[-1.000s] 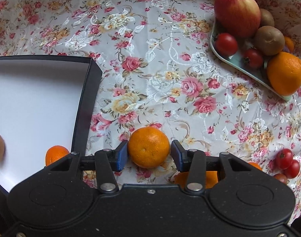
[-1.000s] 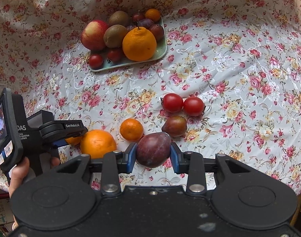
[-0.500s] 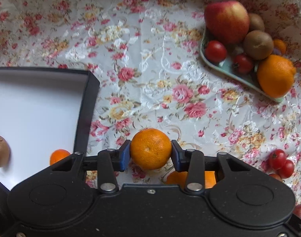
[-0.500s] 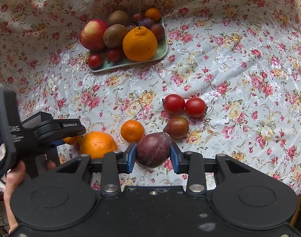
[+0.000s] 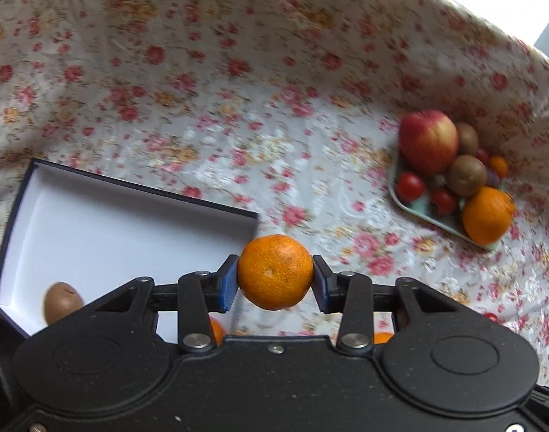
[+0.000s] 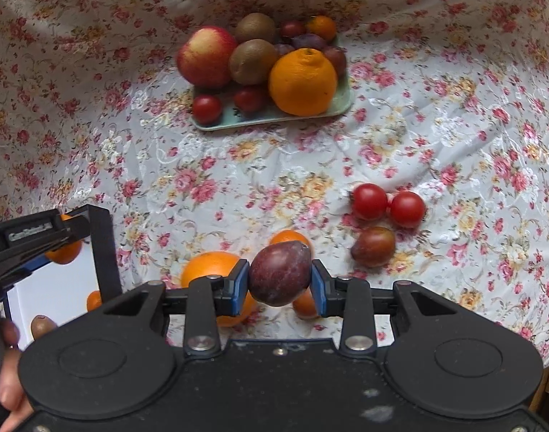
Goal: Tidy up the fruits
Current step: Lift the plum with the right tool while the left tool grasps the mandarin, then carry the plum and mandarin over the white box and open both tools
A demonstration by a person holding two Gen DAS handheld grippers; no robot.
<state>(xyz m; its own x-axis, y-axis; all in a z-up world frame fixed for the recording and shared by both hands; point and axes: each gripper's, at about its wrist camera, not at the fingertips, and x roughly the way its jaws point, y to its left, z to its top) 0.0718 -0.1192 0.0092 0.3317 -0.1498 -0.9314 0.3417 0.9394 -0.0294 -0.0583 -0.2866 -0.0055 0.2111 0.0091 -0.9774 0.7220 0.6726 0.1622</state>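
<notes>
Orange mandarin (image 5: 275, 272) clamped in your left gripper (image 5: 275, 280) by near box (image 5: 130, 230) corner; right gripper (image 6: 280, 282) grips plum (image 6: 280, 273), w/ tray (image 6: 274, 118) far.

Floral tablecloth (image 6: 436, 115) (rumpled at the back), bright daylight beyond.
</notes>
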